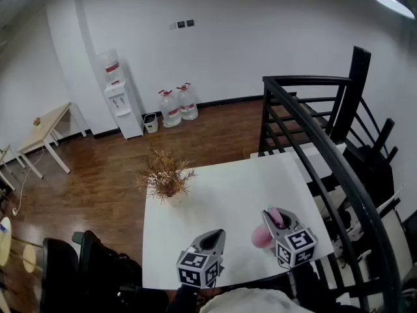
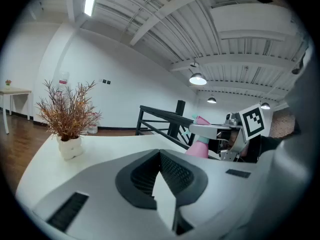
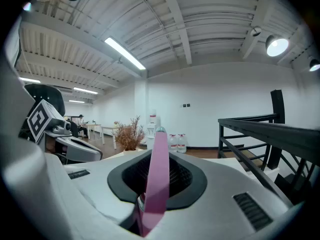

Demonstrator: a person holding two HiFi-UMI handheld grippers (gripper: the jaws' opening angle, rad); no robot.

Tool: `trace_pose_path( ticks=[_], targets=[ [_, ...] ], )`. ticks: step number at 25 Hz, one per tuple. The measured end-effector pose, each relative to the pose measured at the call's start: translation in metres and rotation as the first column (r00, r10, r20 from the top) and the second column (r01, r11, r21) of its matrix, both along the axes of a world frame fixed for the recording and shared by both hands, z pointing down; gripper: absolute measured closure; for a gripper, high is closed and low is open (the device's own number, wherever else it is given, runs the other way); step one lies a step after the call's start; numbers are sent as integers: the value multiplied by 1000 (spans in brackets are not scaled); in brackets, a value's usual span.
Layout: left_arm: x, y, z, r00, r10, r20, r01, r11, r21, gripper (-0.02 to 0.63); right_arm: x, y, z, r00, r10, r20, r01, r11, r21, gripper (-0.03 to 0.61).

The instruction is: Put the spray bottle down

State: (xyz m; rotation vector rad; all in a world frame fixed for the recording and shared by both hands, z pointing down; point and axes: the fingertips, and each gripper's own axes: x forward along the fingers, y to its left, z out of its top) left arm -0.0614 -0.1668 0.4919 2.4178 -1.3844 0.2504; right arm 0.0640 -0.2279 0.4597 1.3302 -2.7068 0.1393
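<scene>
Holding a pink spray bottle [image 1: 261, 238] by its top, the right gripper [image 1: 275, 218] sits low over the white table [image 1: 228, 188], near the front-right corner. Its jaws are nearly closed, pinched tight on a narrow pink part of the bottle's head, w/ a pale tip poking out past them. The rounded pink body hangs below the gripper, over the tabletop. Can't tell if the base touches the table: from the other gripper's side the bottom is hidden, and the overhead angle doesn't settle it.

Just beside it, on its left, the left gripper [image 1: 213, 238] is also over the table's front edge. Its jaws look drawn together at the tips, w/ only a thin wedge of white tabletop showing btwn them further back. Nothing held.

A dried brown plant [image 1: 164, 173] in a small white vase [image 1: 174, 198] stands at the table's far-left corner, well apart from both grippers. A black railing [image 1: 311, 130] runs along the table's right side. Across the wood floor [image 1: 98, 175], against the back wall, there's a water cooler [image 1: 121, 100] w/ two big water jugs [image 1: 170, 109] next to it, and a small light side table [image 1: 45, 130] further left.
</scene>
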Motion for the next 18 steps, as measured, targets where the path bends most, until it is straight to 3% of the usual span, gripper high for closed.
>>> trace_pose_path(
  ticks=[8,18],
  targets=[
    [1,-4,-1,1000,3,-2,-3,1000,-5,624,2,-7,3,1000,6,-19,-6,1000,-3,543],
    [4,-8,5,1000,12,-8,-12,1000,-19,624,28,-47,24,980,59,-192,-52,998,46,543]
  ],
)
